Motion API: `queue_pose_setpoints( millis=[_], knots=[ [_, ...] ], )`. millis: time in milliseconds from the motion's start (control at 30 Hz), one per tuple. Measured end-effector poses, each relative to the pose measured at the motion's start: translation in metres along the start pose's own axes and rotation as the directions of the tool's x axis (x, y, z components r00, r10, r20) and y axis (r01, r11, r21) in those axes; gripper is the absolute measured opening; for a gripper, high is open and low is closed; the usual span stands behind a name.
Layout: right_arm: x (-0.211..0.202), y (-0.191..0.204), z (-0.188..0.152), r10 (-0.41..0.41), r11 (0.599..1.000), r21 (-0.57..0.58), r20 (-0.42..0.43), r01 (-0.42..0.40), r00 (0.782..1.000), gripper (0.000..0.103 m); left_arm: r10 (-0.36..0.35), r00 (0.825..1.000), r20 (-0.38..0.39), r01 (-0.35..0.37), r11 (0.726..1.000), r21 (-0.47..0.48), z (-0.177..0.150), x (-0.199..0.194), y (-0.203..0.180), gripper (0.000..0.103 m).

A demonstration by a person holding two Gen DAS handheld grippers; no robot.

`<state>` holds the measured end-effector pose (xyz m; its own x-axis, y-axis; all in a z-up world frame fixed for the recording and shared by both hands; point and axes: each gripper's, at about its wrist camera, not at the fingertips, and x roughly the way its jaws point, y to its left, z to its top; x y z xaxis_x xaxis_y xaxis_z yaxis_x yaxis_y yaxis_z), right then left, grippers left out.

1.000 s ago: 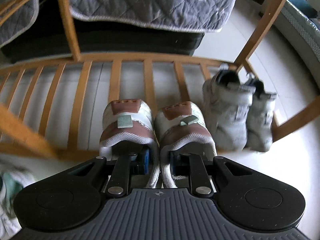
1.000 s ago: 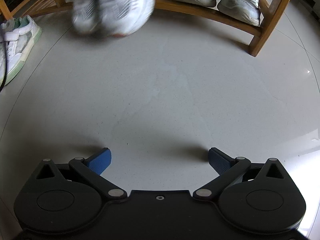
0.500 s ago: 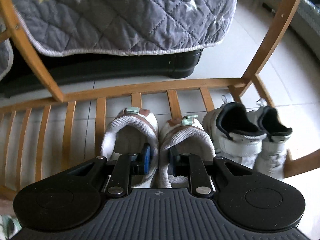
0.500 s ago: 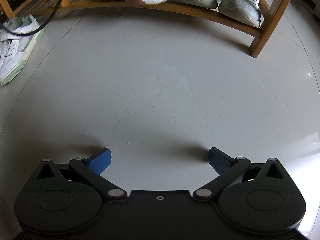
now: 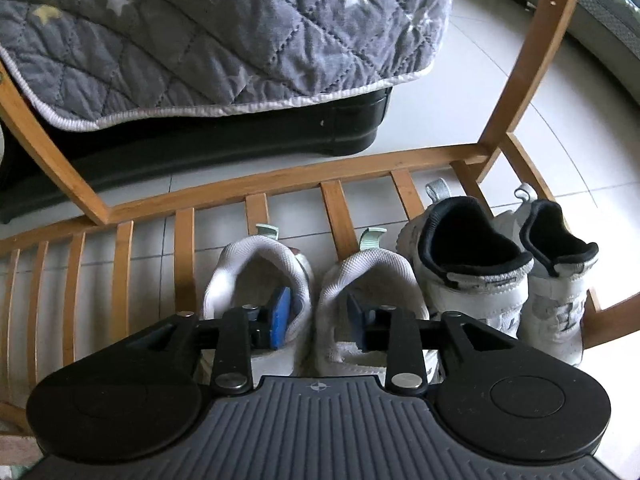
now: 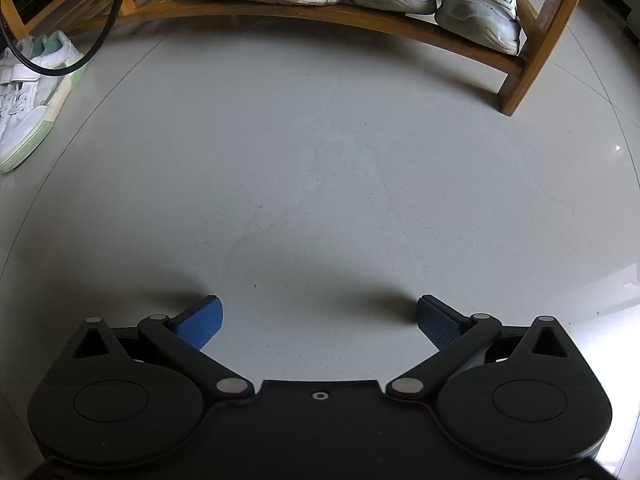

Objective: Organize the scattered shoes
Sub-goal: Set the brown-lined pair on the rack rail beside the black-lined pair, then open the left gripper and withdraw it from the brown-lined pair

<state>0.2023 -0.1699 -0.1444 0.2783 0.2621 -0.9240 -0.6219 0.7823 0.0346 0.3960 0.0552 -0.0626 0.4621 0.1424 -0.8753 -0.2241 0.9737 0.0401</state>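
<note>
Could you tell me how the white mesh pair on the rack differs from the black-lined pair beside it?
The white mesh pair has pale collars and mint heel loops; the black-lined pair has dark padded collars and grey loops. The mesh pair has the left tongs opening across its inner collars, one finger inside each shoe; the black-lined pair has nothing touching it. Both stand upright, side by side on the wooden rack, heels toward the camera.
</note>
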Motion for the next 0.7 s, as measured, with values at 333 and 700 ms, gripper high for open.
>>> queue_pose_setpoints(
  millis=[333,700],
  knots=[
    [0.002,-0.001,0.001,0.001,1.0,-0.004,0.004,-0.001,1.0,0.103,-0.029,0.998,0.049,0.028,0.999,0.03,-0.011,-0.023,0.006,0.062],
    [0.002,-0.001,0.002,-0.001,1.0,0.002,0.009,0.001,1.0,0.103,-0.064,0.988,0.14,0.056,0.997,0.058,-0.056,-0.102,0.03,0.07]
  ],
)
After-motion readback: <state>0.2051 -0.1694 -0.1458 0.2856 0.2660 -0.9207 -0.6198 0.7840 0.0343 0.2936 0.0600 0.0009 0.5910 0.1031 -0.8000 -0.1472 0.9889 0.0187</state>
